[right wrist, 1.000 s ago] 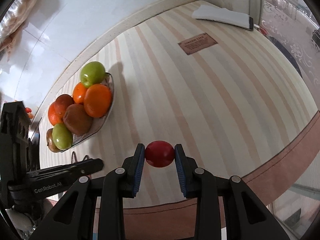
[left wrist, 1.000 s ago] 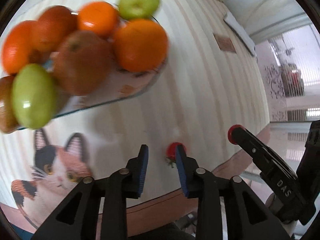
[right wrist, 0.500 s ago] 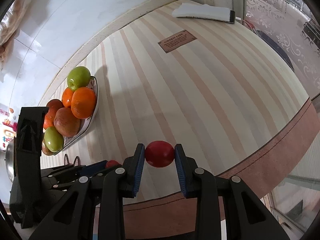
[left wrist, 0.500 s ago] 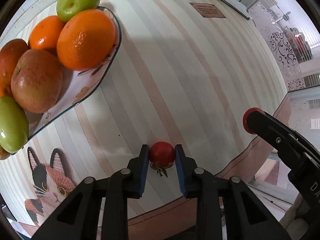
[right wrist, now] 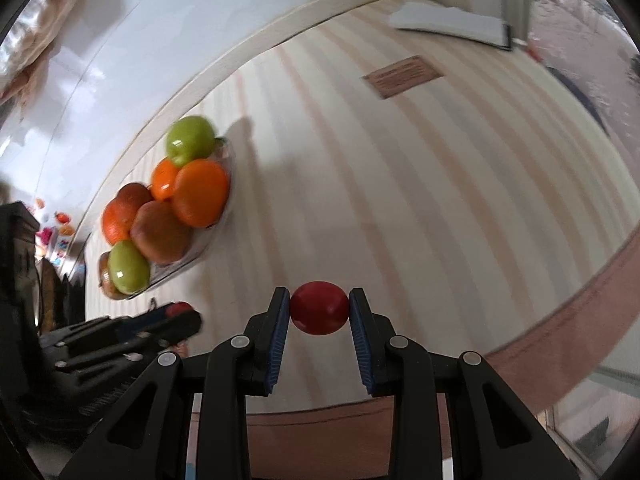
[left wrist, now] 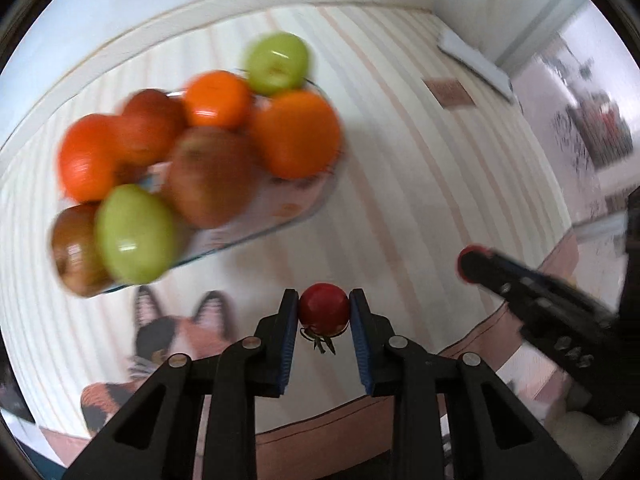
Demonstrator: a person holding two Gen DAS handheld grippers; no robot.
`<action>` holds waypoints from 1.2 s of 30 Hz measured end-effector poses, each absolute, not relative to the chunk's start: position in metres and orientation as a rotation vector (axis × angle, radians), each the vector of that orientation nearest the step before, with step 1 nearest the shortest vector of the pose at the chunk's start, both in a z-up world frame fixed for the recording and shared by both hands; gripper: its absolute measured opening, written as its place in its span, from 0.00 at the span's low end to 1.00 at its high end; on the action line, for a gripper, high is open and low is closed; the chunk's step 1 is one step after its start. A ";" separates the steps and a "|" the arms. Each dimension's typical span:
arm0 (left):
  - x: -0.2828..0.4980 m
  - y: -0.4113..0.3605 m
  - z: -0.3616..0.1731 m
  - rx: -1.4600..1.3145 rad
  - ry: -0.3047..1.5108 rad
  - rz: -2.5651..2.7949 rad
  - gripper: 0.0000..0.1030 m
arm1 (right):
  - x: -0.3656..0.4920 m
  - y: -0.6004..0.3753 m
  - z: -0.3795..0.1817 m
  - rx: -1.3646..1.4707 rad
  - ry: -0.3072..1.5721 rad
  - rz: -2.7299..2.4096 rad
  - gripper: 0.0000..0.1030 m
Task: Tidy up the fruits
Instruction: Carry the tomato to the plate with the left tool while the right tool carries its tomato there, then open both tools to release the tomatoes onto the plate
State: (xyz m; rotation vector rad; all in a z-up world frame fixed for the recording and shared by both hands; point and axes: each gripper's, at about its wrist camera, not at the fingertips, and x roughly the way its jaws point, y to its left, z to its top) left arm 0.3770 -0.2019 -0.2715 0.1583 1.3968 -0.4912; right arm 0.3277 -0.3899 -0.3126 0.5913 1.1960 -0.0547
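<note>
Now the left tool [left wrist: 324,314] grips a red tomato with stem [left wrist: 323,309] above the desk [left wrist: 420,184], near the fruit plate [left wrist: 256,232]. Likewise, the right tool [right wrist: 319,314] clamps a smooth red fruit [right wrist: 319,308], well apart from that plate.

Seen from the left wrist, the heaped plate [left wrist: 316,196] fills the ground from nine to twelve o'clock — apples and oranges crowd it rim to rim, with bare dish only at its near edge. From one to three o'clock the striped cloth [left wrist: 420,184] lies open, a label [left wrist: 447,92] flat on it and a white pad [left wrist: 476,64] at the far wall. The right gripper [left wrist: 466,264] juts in at three o'clock. From the right wrist, the left gripper [right wrist: 180,312] blocks nine o'clock — twelve through three is open cloth.
</note>
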 end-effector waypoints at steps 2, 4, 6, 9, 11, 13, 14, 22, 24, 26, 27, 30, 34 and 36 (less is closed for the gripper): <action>0.386 -0.185 -0.260 0.121 1.385 -0.466 0.22 | 0.336 -0.378 -0.312 0.586 1.194 -0.011 0.32; 0.401 -0.168 -0.249 0.084 1.365 -0.436 0.22 | 0.348 -0.362 -0.309 0.566 1.186 0.041 0.32; 0.414 -0.158 -0.245 0.056 1.355 -0.409 0.22 | 0.361 -0.349 -0.308 0.545 1.184 0.085 0.32; 0.438 -0.143 -0.244 -0.022 1.377 -0.390 0.22 | 0.380 -0.328 -0.309 0.496 1.181 0.139 0.32; 0.452 -0.140 -0.243 -0.055 1.389 -0.399 0.22 | 0.390 -0.315 -0.311 0.460 1.181 0.164 0.32; 0.461 -0.145 -0.244 -0.080 1.398 -0.406 0.23 | 0.397 -0.305 -0.314 0.436 1.185 0.179 0.32; 0.465 -0.151 -0.246 -0.089 1.408 -0.423 0.23 | 0.401 -0.301 -0.317 0.425 1.187 0.182 0.32; 0.488 -0.177 -0.264 -0.033 1.465 -0.455 0.23 | 0.421 -0.294 -0.331 0.438 1.197 0.168 0.32; 0.489 -0.177 -0.268 -0.023 1.473 -0.449 0.23 | 0.424 -0.293 -0.333 0.441 1.200 0.165 0.32; 0.489 -0.176 -0.268 -0.018 1.470 -0.442 0.24 | 0.426 -0.292 -0.336 0.450 1.205 0.164 0.32; 0.490 -0.176 -0.268 -0.019 1.470 -0.438 0.25 | 0.427 -0.291 -0.338 0.454 1.210 0.161 0.32; 0.491 -0.173 -0.268 -0.020 1.475 -0.431 0.25 | 0.429 -0.290 -0.340 0.467 1.211 0.164 0.32; 0.491 -0.172 -0.268 -0.020 1.488 -0.403 0.27 | 0.427 -0.293 -0.341 0.489 1.214 0.165 0.39; 0.490 -0.168 -0.263 -0.020 1.485 -0.387 0.27 | 0.428 -0.295 -0.337 0.506 1.215 0.172 0.49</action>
